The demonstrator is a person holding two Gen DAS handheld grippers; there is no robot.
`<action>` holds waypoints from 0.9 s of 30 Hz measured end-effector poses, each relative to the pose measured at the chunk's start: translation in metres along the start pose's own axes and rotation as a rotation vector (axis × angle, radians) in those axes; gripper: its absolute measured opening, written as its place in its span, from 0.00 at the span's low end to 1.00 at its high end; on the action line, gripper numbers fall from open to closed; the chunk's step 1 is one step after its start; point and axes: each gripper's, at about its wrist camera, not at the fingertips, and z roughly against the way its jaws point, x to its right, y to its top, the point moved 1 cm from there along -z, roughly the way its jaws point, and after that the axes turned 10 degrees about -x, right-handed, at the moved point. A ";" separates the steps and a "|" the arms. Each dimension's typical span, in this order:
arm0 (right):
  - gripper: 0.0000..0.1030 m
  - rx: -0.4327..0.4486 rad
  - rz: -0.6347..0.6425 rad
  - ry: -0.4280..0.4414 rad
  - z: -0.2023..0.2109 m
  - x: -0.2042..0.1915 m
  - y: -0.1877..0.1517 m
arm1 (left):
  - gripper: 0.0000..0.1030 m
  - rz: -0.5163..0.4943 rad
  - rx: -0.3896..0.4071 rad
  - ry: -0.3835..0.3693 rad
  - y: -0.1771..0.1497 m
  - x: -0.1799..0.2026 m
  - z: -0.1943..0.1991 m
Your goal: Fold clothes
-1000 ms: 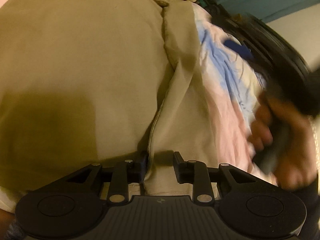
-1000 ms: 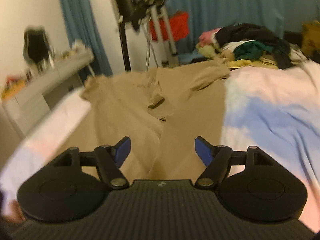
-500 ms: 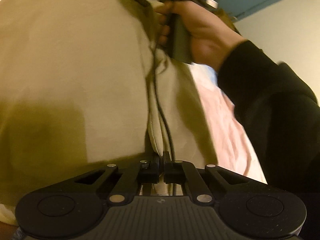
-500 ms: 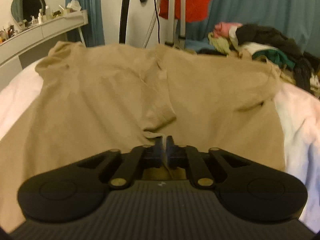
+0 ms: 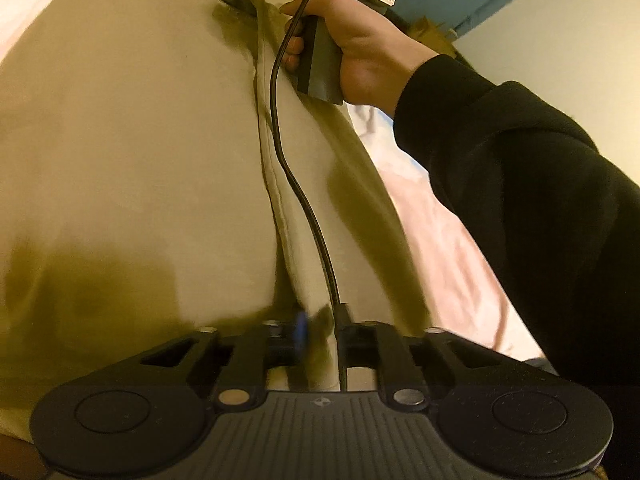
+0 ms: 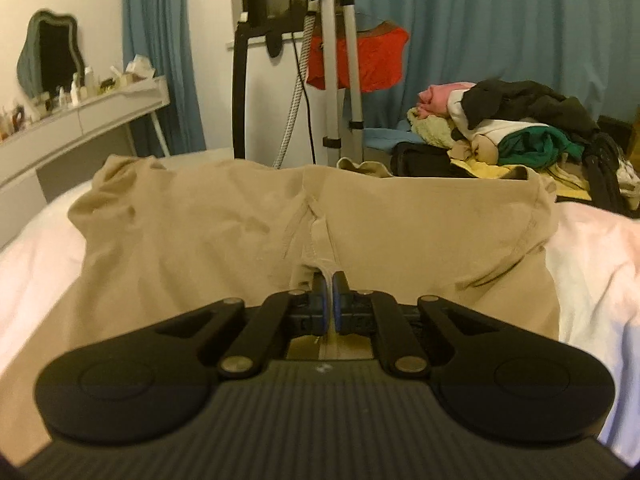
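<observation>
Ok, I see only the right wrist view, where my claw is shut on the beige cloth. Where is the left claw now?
Observer: The left claw is at the near end of the same beige garment. Its jaws stand apart, with a fabric fold between them.
Operator: Does anything cross the cloth between the two claws?
Observer: Yes, a black cable runs along the fold, from the handle of the right claw down to the left claw.
Operator: How is the right claw held?
Observer: A bare right hand in a black sleeve grips its handle.
</observation>
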 end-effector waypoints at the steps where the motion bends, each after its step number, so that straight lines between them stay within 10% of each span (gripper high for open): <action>1: 0.10 0.004 -0.008 0.007 0.005 0.001 0.000 | 0.49 -0.016 0.012 0.023 0.000 0.002 0.005; 3: 0.30 0.024 0.003 0.012 0.021 -0.001 -0.001 | 0.68 -0.055 0.056 0.068 -0.001 0.008 0.017; 5: 0.84 0.059 0.010 0.008 0.039 -0.005 0.000 | 0.77 -0.108 0.123 0.107 -0.005 0.016 0.035; 14: 0.84 0.215 -0.098 0.040 0.158 -0.018 -0.022 | 0.84 -0.222 0.464 0.287 -0.056 0.039 0.118; 27: 0.84 0.262 -0.196 0.019 0.279 -0.027 -0.105 | 0.87 -0.128 0.601 0.394 -0.041 0.074 0.107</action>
